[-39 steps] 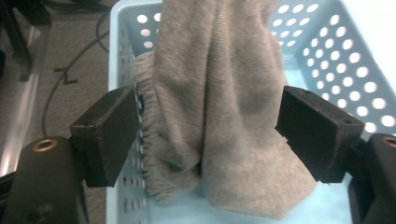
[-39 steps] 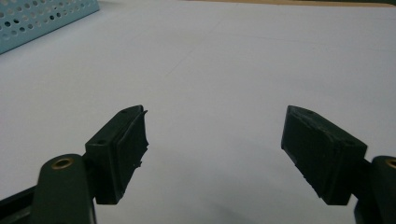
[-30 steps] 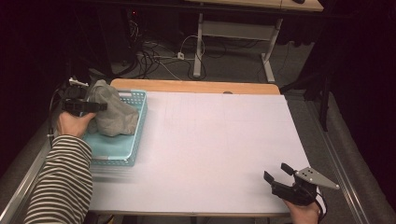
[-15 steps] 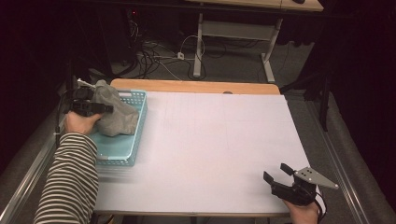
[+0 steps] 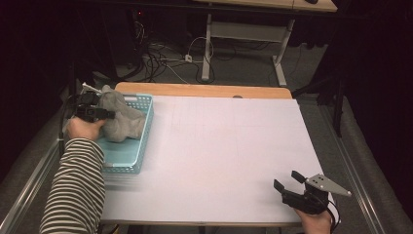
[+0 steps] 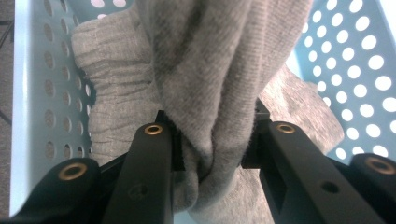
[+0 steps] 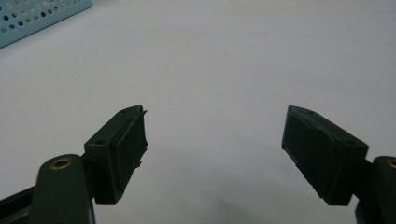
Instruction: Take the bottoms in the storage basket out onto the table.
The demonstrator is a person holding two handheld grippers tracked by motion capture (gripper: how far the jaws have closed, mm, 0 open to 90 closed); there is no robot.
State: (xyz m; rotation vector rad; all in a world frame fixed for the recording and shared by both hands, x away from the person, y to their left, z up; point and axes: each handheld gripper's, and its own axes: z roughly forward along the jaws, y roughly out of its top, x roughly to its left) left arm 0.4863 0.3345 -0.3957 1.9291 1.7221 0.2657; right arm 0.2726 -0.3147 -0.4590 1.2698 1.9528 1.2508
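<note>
Left gripper view: left tongs (image 6: 210, 140) pinch ribbed grey knit cloth (image 6: 205, 70) in perforated basket (image 6: 359, 70); right tongs (image 7: 215, 154) agape.

A dim room: grey floor (image 5: 243, 68), tangled cables (image 5: 160, 58), and a white-legged desk (image 5: 243, 34) behind.

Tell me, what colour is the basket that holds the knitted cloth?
Light blue basket, cloth grey; the high view shows it best.

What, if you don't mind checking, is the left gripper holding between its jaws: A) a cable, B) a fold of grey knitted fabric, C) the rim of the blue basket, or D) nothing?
B: in the left gripper view the left gripper has its jaws pressed on a bunched fold of the grey knitted garment, which hangs over the perforated blue basket.
</note>
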